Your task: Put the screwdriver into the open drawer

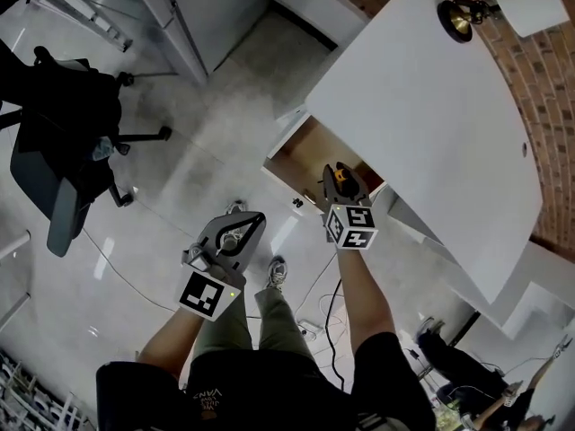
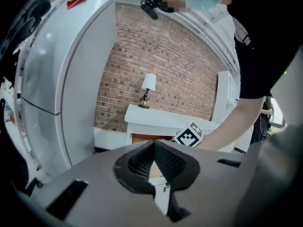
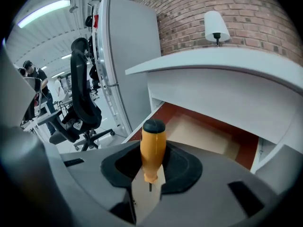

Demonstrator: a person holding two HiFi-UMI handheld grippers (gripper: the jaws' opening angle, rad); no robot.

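Screwdriver (image 3: 152,148): orange handle, black end cap, upright, clamped in right gripper (image 3: 150,174) over drawer (image 3: 208,134), which is pulled open; tan floor, red-brown walls.

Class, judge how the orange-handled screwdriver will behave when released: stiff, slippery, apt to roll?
Probably stiff: the screwdriver stands straight in the right gripper. Its round, smooth handle would likely roll on the drawer floor and may slip.

Orange screwdriver (image 3: 152,150), white desk (image 1: 422,106) — red-brick wall (image 1: 550,83)
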